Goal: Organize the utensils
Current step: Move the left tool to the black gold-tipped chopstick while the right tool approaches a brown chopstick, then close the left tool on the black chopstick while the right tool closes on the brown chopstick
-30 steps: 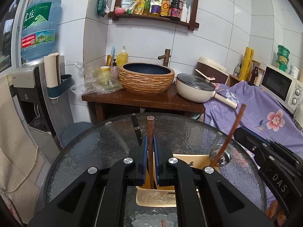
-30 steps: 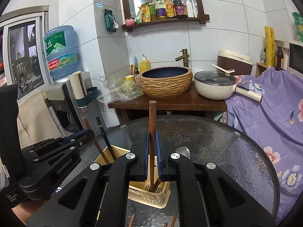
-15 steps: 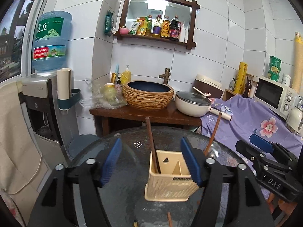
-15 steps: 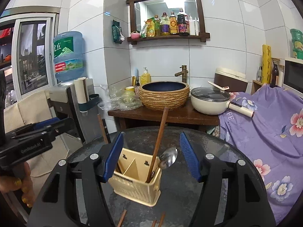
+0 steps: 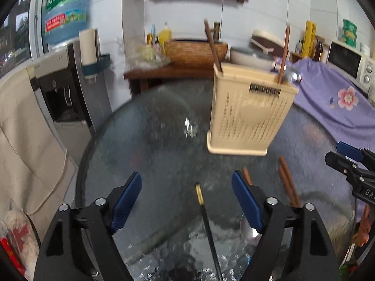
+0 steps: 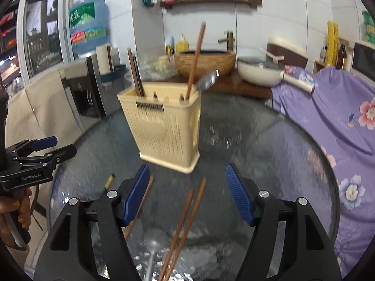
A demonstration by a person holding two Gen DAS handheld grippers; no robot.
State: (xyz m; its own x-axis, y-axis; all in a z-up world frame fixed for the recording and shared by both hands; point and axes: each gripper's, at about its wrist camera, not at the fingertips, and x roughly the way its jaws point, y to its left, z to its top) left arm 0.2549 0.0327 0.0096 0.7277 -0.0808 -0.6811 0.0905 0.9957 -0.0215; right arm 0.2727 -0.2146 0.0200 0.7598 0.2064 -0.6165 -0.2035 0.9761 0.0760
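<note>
Both tongs have just been spreading and now stand apart, nothing between them: the left gripper (image 5: 186, 201) hangs over a black chopstick (image 5: 207, 224), the right gripper (image 6: 187, 193) over a pair of brown chopsticks (image 6: 185, 220) and a spoon (image 6: 153, 238). The cream utensil holder (image 6: 166, 126) stands upright on the round glass table (image 6: 269, 154), just beyond them, with chopsticks and a spoon already inside.
</note>
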